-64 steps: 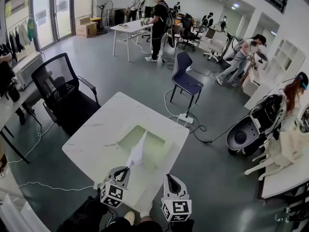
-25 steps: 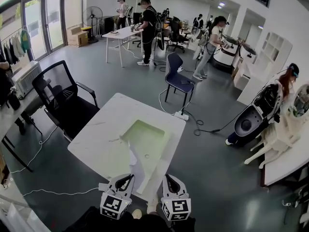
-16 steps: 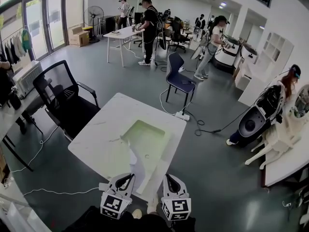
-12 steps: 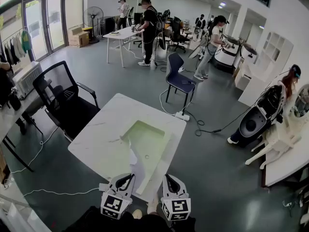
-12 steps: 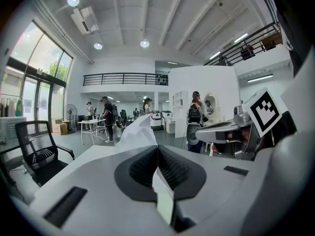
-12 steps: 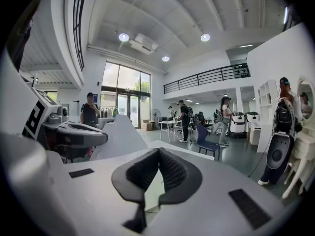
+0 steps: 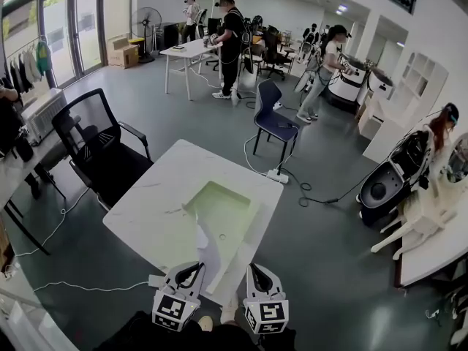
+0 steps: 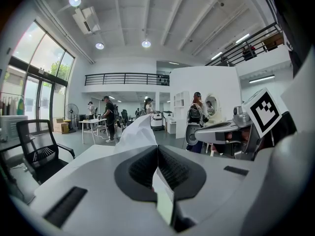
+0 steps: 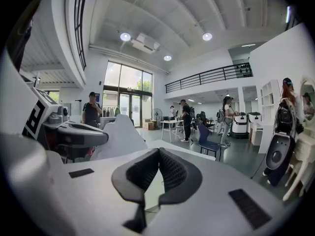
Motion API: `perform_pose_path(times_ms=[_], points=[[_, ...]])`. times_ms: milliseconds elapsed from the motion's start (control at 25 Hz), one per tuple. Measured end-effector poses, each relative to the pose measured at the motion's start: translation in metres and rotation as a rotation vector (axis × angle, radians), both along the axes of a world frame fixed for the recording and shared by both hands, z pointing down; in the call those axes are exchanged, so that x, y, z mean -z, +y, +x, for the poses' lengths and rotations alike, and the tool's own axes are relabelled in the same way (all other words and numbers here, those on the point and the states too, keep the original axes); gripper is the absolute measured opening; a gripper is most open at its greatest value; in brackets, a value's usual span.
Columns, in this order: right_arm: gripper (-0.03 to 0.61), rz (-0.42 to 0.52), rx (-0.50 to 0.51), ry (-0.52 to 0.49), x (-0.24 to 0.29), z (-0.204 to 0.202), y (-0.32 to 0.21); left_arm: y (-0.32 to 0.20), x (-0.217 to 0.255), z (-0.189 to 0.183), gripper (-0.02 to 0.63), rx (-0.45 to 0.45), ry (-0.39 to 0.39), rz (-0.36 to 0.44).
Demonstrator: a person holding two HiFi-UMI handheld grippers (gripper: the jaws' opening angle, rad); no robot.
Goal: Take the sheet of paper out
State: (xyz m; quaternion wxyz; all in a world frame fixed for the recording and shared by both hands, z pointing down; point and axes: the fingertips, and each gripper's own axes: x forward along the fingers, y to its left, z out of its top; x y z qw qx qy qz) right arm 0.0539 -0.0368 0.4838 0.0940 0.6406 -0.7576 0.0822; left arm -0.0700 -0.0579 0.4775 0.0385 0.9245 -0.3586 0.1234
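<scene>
A white sheet of paper (image 7: 208,248) lies crumpled on the white table (image 7: 157,203), one end over the near edge of a pale green translucent folder (image 7: 219,209). My left gripper (image 7: 191,271) is shut on the sheet's near end. In the left gripper view the paper (image 8: 139,132) rises from between the closed jaws of the left gripper (image 8: 157,149). My right gripper (image 7: 254,270) hovers beside it at the table's near corner. In the right gripper view the right gripper (image 9: 158,152) has its tips together and nothing shows between them; the paper (image 9: 118,134) stands to its left.
A black office chair (image 7: 102,152) stands left of the table and a blue chair (image 7: 278,119) beyond it. A power strip with cable (image 7: 278,175) lies on the floor at the far corner. Several people work at desks farther back.
The sheet stood up high over the folder at first; now it lies lower and nearer the table's near edge, still in the left gripper. Both grippers have kept still over the last second.
</scene>
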Motion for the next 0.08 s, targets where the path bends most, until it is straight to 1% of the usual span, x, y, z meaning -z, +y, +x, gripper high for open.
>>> perform_pose_path(times_ms=[80], points=[[0.015,0.000,0.001,0.000,0.0012,0.0017,0.0000,0.0002,0.0009,0.0011,0.025,0.001,0.000,0.000]])
